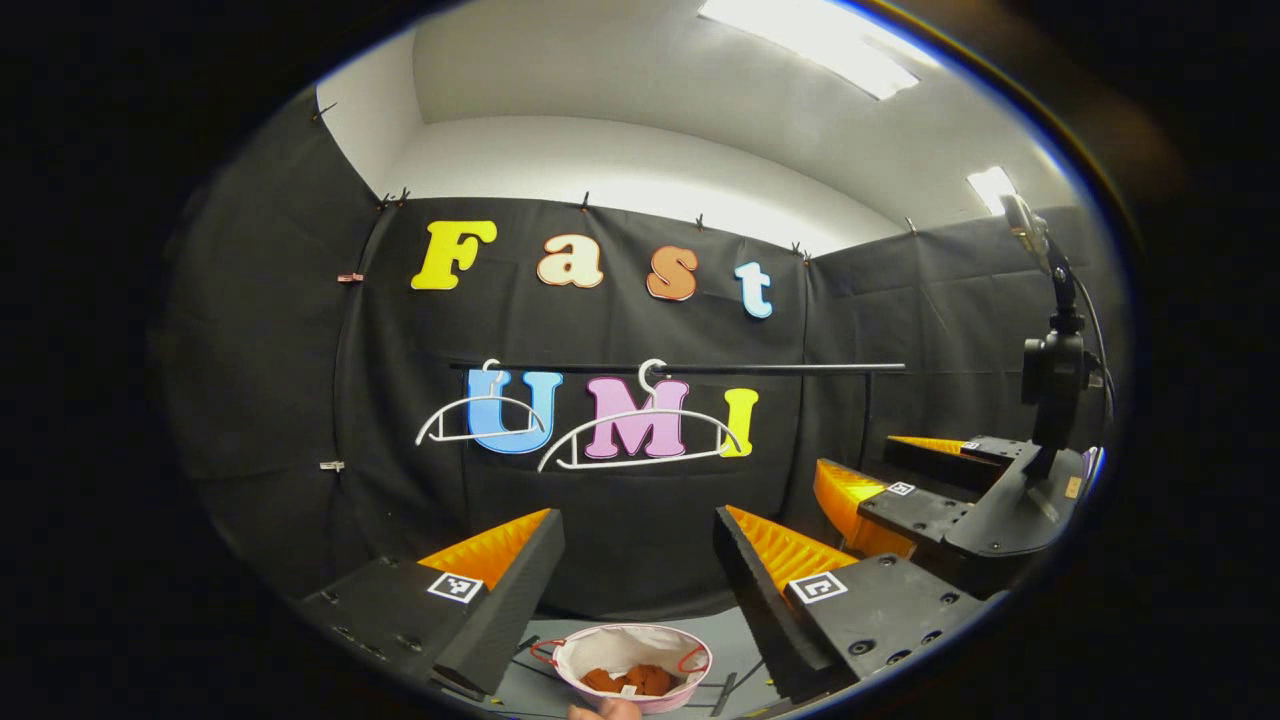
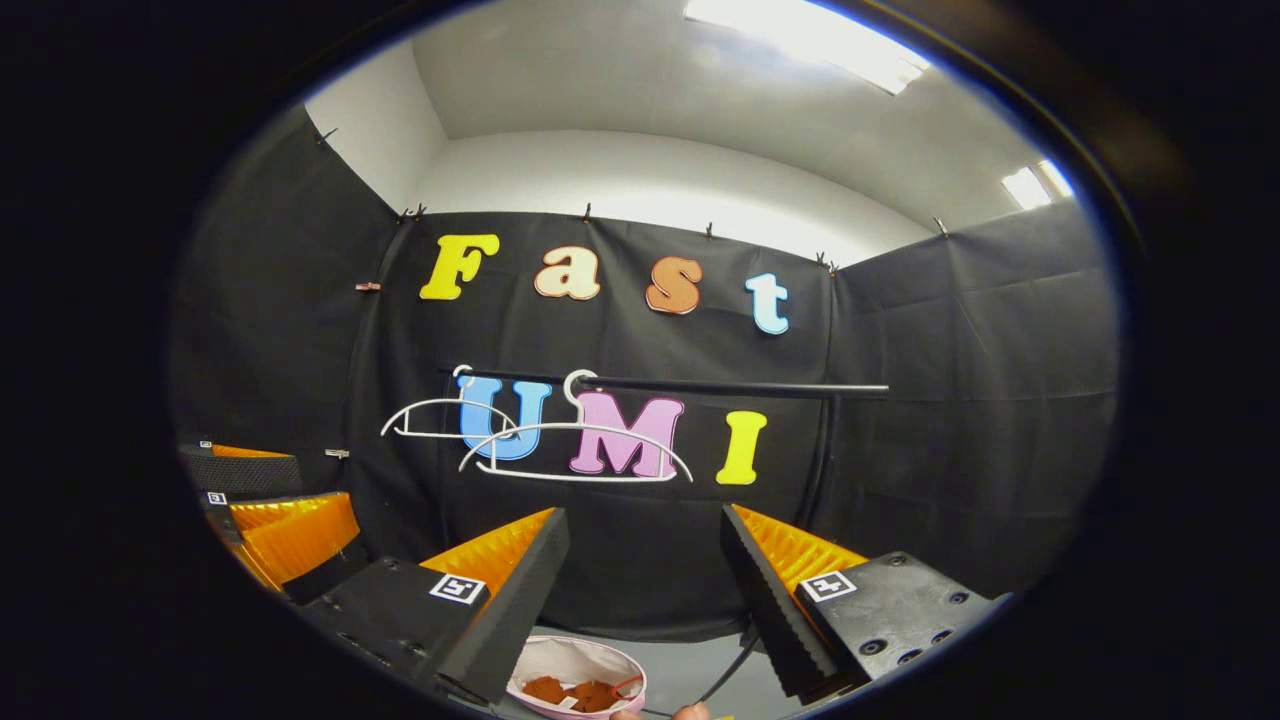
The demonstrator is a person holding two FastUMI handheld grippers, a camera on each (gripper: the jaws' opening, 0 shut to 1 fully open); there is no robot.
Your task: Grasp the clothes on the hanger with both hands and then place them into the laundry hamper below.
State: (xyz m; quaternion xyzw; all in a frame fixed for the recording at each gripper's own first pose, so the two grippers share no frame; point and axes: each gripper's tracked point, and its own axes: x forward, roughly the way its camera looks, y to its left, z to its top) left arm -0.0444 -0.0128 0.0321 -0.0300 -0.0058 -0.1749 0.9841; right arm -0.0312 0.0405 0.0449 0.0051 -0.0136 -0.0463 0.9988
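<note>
Both grippers (image 1: 640,560) (image 2: 645,560) gape wide, empty, above the hamper (image 1: 632,665) holding orange clothes (image 1: 628,680); hangers (image 1: 640,435) bare

A thin, smooth, dark rail (image 1: 700,369) of metal look is seen, with a faint sheen along it. Two white hangers (image 1: 640,435) (image 1: 483,415) appear as smooth, slightly glossy plastic. The laundry hamper (image 1: 632,665) is lined with pale, soft matt cloth, and the clothes (image 1: 630,681) inside are shown as matt rust-coloured fabric. The inner faces of the left gripper (image 1: 638,570) are ribbed, its outer shells matt moulded plastic.
</note>
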